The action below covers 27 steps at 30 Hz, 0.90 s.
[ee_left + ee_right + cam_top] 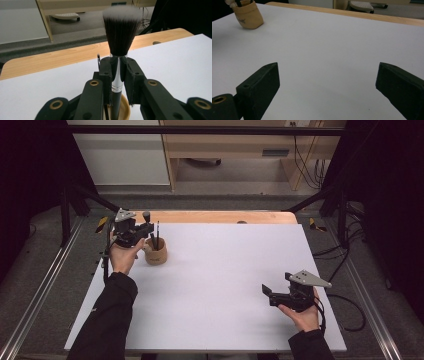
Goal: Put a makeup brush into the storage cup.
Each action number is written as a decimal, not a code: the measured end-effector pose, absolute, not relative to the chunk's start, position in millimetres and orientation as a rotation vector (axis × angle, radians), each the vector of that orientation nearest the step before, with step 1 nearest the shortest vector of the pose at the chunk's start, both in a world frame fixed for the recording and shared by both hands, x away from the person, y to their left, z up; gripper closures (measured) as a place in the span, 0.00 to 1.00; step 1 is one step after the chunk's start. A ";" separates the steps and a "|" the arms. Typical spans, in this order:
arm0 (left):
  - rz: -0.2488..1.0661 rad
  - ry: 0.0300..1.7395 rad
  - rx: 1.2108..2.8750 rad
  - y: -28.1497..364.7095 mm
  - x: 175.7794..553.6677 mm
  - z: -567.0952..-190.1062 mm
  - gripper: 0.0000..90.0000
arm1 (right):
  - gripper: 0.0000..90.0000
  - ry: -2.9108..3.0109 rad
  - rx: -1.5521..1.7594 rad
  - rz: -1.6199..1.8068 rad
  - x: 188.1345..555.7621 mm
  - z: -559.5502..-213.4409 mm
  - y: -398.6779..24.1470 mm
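Observation:
A makeup brush point(121, 30) with dark bristles tipped white stands upright, its silver ferrule and black handle clamped between the pads of my left gripper point(117, 75). The handle's lower end reaches into a tan wooden cup point(125, 110) right below. From above, my left gripper point(147, 231) sits at the back left over the cup point(156, 253), and a thin black pencil point(158, 235) also stands in that cup. My right gripper point(267, 292) rests low near the front right, jaws wide apart with nothing between them. In the right gripper view the cup point(248, 15) lies far off at the upper left.
A white board point(225, 280) covers the wooden table point(215, 216), whose bare strip shows at the back. Black frame bars point(75, 195) and cables point(345, 305) flank the sides. A wooden shelf unit point(240, 150) stands beyond on the floor.

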<state>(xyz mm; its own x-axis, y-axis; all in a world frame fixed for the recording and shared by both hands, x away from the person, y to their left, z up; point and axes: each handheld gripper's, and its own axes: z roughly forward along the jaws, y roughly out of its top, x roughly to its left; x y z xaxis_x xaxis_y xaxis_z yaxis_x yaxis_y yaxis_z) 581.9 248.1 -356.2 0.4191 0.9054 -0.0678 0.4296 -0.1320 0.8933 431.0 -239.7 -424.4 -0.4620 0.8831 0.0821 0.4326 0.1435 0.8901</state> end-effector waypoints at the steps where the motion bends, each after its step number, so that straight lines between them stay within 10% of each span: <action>1: 0.635 1.168 1.739 248.4 581.9 -357.6 0.85 | 0.07 1.960 1.254 1.281 430.8 -424.0 -239.8; 27: 0.601 1.193 1.789 252.0 576.4 -394.2 0.85 | 0.06 1.967 1.237 1.285 429.9 -422.9 -238.4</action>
<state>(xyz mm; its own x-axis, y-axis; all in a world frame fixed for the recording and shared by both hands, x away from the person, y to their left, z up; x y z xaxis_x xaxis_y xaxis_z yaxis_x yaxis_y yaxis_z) 576.4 252.0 -394.2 0.4222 0.9035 -0.0734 0.4786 -0.1535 0.8645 429.9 -238.4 -422.9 -0.4752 0.8764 0.0786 0.4237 0.1496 0.8934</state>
